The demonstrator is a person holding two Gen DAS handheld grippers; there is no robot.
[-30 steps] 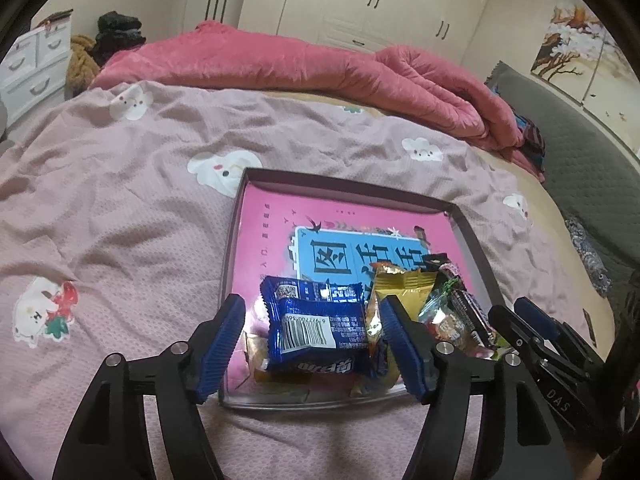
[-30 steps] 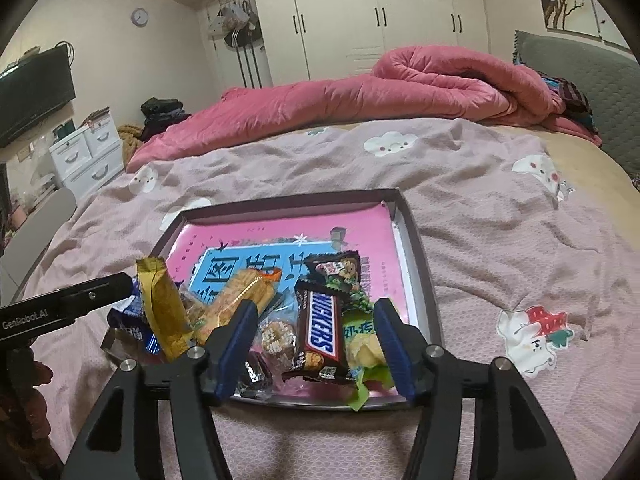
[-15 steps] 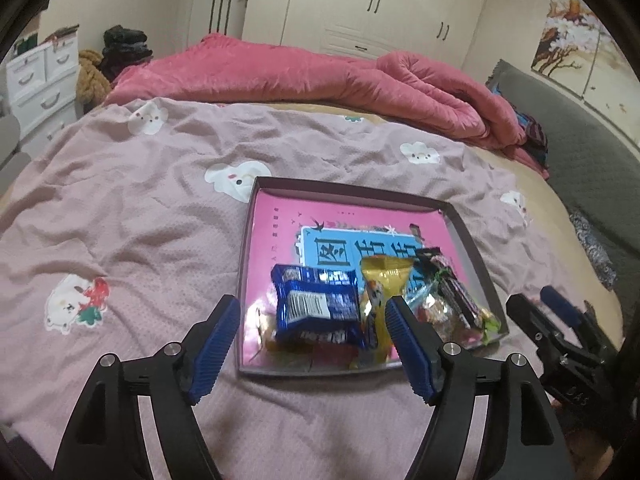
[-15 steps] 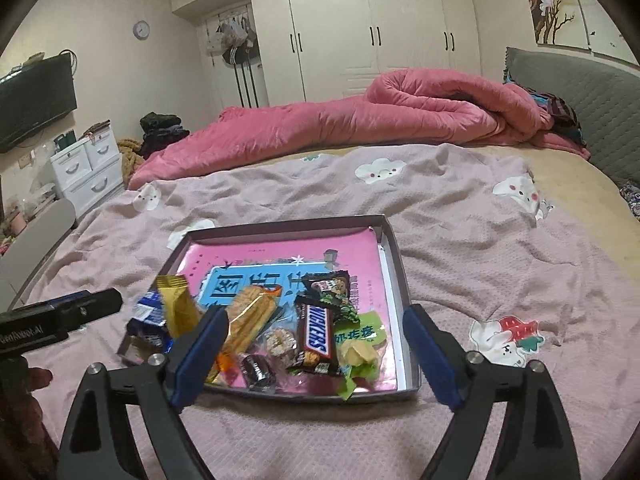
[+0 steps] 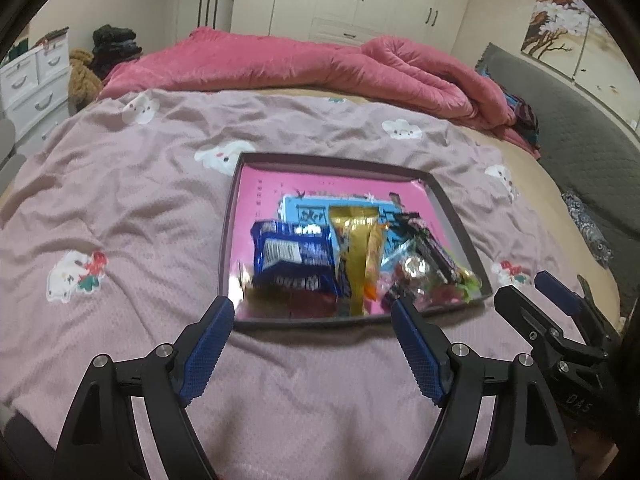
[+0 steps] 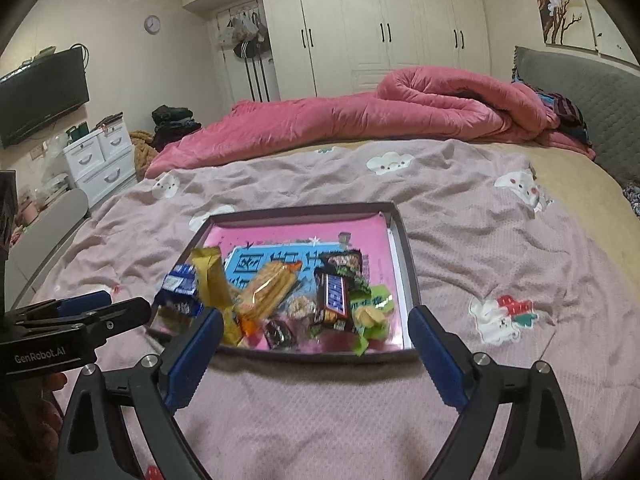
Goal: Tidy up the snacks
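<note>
Bedding comes first among the risks: the bed (image 6: 500, 248) under its pink cover is soft and rumpled, so the tray (image 6: 404, 256) has no firm footing, and a push on its near rim could tip it or make it sink at one edge.

Next, the tray itself. All the snacks lie heaped at its near end while the far half is bare, so that a knock there would likely send wrappers over the low wall onto the cover.

Then the two grippers. The left gripper (image 5: 310, 322) and the right gripper (image 6: 316, 334) both hang just short of the near rim, close beside each other; reaching in together, they could collide. Both pairs of jaws have just been opening and stand wide with nothing between them.

Smallest, the packets. The blue biscuit pack (image 5: 294, 258) overlaps the gold packet (image 5: 356, 256), and the chocolate bar (image 6: 334, 296) lies on the green wrapper (image 6: 372, 308) beside small foil sweets (image 6: 280, 330). Wide jaws closing on this pile may catch two wrappers at once, and glossy film may slip free.
</note>
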